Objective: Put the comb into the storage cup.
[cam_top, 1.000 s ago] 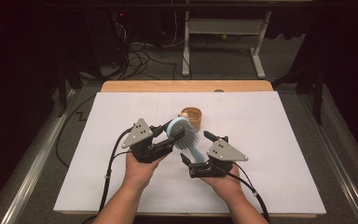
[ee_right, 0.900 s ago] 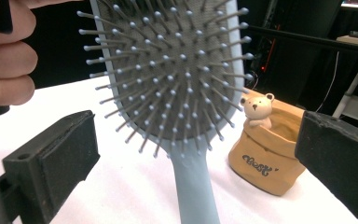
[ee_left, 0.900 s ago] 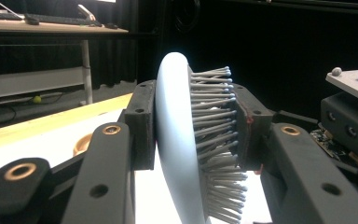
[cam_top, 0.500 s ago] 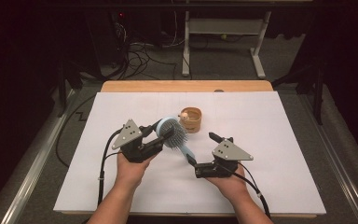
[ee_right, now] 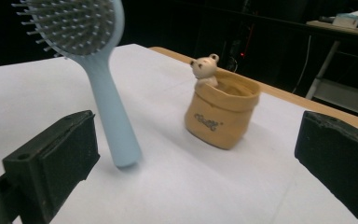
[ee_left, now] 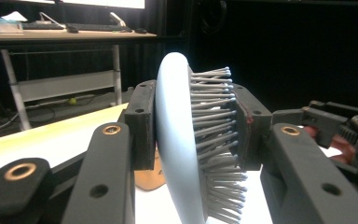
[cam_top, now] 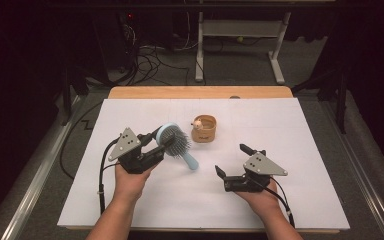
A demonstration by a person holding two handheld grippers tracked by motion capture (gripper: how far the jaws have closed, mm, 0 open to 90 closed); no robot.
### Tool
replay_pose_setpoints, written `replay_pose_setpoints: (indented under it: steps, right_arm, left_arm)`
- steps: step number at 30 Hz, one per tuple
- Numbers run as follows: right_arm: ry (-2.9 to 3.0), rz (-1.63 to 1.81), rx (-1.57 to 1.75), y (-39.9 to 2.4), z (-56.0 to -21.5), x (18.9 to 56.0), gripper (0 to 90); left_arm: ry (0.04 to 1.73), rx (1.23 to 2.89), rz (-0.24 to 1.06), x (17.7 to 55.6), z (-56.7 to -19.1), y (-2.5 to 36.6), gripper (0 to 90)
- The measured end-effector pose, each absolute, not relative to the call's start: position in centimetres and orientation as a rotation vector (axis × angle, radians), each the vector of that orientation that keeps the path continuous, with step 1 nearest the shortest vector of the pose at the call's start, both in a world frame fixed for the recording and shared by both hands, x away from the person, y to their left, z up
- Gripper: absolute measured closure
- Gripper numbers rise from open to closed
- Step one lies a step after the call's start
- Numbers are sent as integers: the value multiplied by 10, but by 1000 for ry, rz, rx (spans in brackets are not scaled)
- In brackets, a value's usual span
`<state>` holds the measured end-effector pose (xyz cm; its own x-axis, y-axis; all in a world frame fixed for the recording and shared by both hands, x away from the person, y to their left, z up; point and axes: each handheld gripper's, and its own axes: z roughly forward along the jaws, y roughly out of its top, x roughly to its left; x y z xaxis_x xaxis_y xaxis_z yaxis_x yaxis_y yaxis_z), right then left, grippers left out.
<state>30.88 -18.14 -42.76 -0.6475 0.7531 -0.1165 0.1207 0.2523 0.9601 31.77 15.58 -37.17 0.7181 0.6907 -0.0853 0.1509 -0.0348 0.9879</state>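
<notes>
our left gripper (cam_top: 156,145) has its jaws pinched on the head of the pale blue hairbrush (cam_top: 176,144): in the left gripper view one pad (ee_left: 140,122) sits flat on the smooth back and the other presses into the bristle tips. from that grip the brush's long axis runs down and to the right in the high view, handle slanting toward the white table cover (cam_top: 130,210), its rounded end at or just above the sheet; we cannot tell whether it touches.

our right gripper (cam_top: 237,161) is spread wide with nothing between its jaws. in the right gripper view the handle stands just beyond the pad at the left of that view, so it lies off to that side of the gap, not centred in it.

past the brush, the small tan pouch-shaped holder with a bear figure (cam_top: 203,128) sits on the sheet, apart from both grippers. we judge the empty right gripper is the nearer one to take the handle, and it must shift toward it first.
</notes>
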Motion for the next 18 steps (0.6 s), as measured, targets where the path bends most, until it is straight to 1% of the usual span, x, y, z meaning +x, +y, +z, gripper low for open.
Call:
replay_pose_setpoints:
  steps: [10,18]
  right_arm:
    - [1902,1403,868,-218,-433,307,0]
    - [1877,1375,910,-238,-436,304,0]
  left_arm:
    - [725,1562,532,316,-371,168,588]
    - [751,1550,554,316,-371,179,588]
